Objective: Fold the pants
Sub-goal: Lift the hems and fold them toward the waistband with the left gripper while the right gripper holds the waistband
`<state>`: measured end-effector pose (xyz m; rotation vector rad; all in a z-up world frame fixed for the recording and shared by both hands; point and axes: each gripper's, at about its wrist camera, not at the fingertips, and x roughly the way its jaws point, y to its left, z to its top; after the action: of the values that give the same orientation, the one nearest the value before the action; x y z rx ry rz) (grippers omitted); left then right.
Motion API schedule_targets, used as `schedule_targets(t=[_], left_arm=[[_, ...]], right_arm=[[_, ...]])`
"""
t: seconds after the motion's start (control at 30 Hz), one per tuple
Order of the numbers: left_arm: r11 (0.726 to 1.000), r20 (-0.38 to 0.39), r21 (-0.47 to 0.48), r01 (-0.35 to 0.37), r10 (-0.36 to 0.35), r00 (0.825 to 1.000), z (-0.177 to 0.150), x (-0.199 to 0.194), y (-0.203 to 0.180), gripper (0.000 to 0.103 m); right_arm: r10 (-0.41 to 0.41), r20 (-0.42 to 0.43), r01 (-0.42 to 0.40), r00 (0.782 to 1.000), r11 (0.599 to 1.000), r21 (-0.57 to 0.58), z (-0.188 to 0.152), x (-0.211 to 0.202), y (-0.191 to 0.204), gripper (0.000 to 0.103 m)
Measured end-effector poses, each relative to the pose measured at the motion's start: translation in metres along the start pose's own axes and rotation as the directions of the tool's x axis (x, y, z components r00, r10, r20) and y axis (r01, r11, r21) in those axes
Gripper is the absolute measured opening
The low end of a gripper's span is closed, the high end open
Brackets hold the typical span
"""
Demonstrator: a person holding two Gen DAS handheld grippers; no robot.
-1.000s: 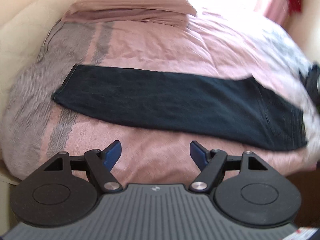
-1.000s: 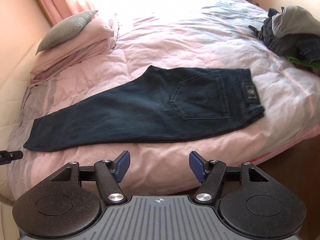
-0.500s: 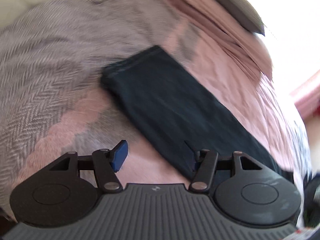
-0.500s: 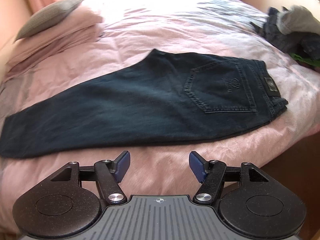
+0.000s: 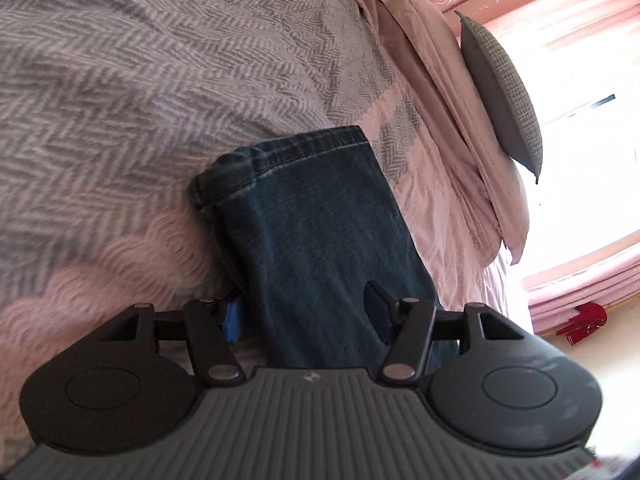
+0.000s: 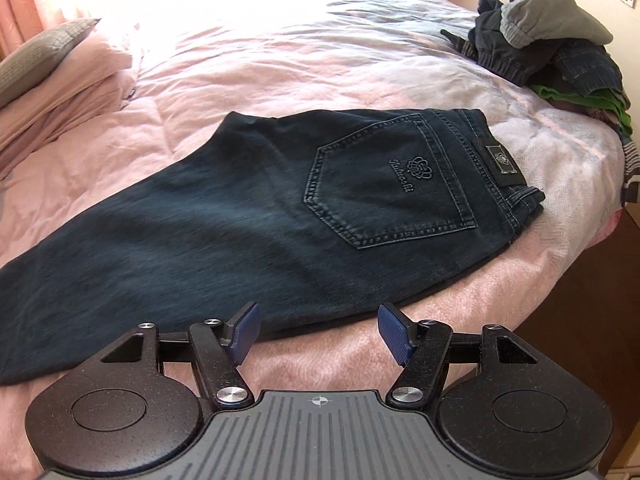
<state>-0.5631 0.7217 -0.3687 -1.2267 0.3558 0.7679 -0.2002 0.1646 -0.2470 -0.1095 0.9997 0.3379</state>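
A bed (image 6: 320,60) with a pink cover carries one pair of jeans (image 6: 280,216), flat along its near edge. Two pillows (image 6: 44,52) lie at the left, one clothes pile (image 6: 560,52) at the far right corner. Left gripper (image 5: 304,316): jaws spread, straddling the leg hem end. Right gripper (image 6: 320,332): open, empty, at the near edge.

The pants' back pocket (image 6: 408,170) bears embroidered script, perhaps "Italicetti"; the waistband patch (image 6: 503,162) is unreadable.
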Motion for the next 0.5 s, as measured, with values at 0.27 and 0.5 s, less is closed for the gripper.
schedule_targets(t=[0.27,0.5], left_arm=[[0.997,0.004,0.068,-0.036,0.035,0.999,0.004,0.003,-0.007,0.011],[0.956,0.045,0.260,-0.133,0.126,0.991,0.000,0.001,-0.040,0.006]], right_arm=[[0.005,-0.014,-0.005,1.000,1.000,0.005,0.007,0.021,0.003,0.062],[0.005,-0.007,-0.005,1.000,1.000,-0.012,0.016,0.033,-0.001,0.062]])
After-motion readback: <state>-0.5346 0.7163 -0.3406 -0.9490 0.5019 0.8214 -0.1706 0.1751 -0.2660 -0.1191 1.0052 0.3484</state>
